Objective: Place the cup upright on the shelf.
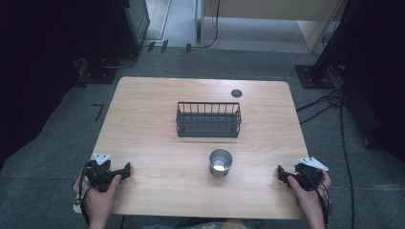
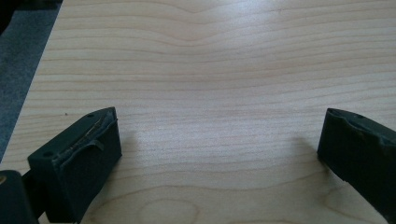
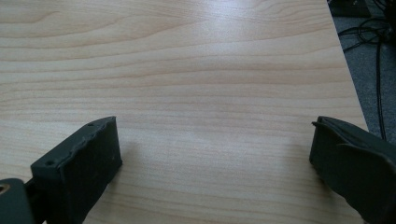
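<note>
A shiny metal cup stands upright on the wooden table, a little in front of a dark wire basket at the table's middle. My left gripper rests at the front left corner, held by a hand, and its jaws stand wide apart over bare wood. At the front right edge my right gripper is also open, with nothing but wood grain between its jaws. Both grippers are well apart from the cup and the basket.
A small dark round spot marks the table's far side. Grey carpet surrounds the table, with cables on the floor at the right and dark equipment stands at the back left and right.
</note>
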Available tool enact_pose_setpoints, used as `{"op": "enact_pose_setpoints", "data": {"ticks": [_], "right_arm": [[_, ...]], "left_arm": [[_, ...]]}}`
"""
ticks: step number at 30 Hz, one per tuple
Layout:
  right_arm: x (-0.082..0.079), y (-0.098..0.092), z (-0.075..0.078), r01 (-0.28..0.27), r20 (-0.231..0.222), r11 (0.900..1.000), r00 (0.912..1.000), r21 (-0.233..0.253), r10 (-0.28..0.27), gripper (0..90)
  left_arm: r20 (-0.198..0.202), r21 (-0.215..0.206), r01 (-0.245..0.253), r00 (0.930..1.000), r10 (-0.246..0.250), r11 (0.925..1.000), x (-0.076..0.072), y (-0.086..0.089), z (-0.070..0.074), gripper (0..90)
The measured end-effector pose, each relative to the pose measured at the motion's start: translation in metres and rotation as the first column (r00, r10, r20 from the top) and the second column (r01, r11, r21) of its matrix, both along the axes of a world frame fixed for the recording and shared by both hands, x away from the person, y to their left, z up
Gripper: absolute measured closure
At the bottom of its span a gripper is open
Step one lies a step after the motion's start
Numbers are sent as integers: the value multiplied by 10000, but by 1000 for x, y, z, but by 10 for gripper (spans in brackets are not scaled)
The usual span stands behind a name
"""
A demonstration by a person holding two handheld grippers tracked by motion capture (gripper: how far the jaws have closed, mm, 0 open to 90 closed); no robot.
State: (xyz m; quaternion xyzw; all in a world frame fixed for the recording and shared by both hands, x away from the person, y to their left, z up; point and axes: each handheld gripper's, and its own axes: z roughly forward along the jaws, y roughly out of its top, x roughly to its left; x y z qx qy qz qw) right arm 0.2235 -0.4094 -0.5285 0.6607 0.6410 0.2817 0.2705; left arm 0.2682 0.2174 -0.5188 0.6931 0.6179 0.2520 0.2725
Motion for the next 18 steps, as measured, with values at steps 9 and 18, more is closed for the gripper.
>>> {"op": "enact_pose_setpoints", "data": {"ticks": [9,18], "right_arm": [[-2,2,9,367,91,9980,9993,517,-372,14],[-3,17,34,-13,574,9968,9983,801,-33,15]], "left_arm": [[0,-3,-8,10000,8,10000,0,0,0,0],[-3,0,-4,10000,4,10000,0,0,0,0]]}}
